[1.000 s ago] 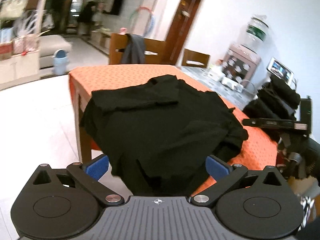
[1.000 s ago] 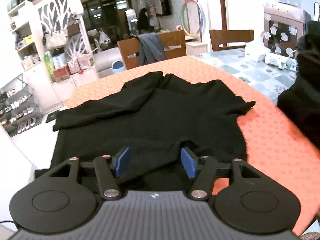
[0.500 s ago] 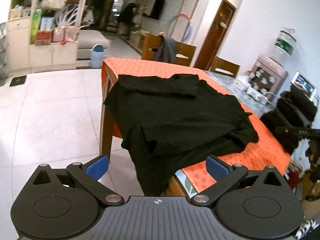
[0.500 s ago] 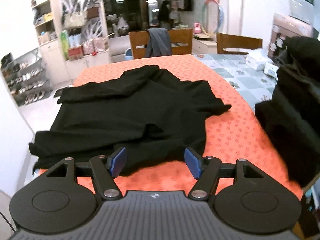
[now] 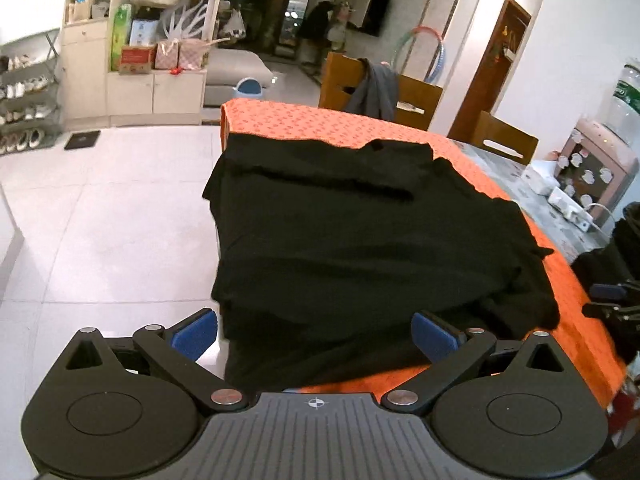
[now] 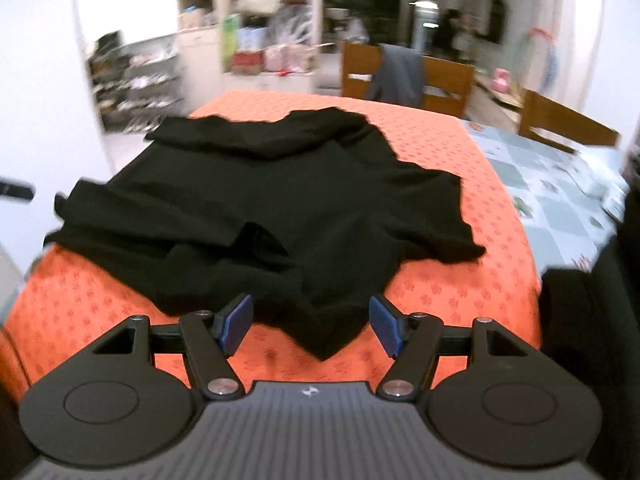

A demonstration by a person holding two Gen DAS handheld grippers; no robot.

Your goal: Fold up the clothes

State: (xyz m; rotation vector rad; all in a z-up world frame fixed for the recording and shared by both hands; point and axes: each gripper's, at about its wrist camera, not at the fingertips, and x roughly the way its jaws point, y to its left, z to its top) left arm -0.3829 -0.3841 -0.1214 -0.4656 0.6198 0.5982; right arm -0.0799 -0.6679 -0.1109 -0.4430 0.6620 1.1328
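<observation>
The step in hand looks like the approach before a first fold: neither tool has cloth in it, and the next move calls for each to come down on an edge of the garment and pinch it. Furthest left, the left gripper (image 5: 314, 338) has its blue-padded jaws spread wide and empty; ahead of it and between its pads the crumpled black fabric garment (image 5: 360, 248) lies on the orange patterned tablecloth (image 5: 304, 122), with its left side spilling over the table's edge toward the pale tiled floor (image 5: 100, 240). To the right, the right gripper (image 6: 311, 325) also stands apart and grips nothing; a pointed corner of the garment sits just ahead, between its pads. The garment looks rumpled, bunched in folds near its middle, one sleeve-like flap reaching out rightward.
</observation>
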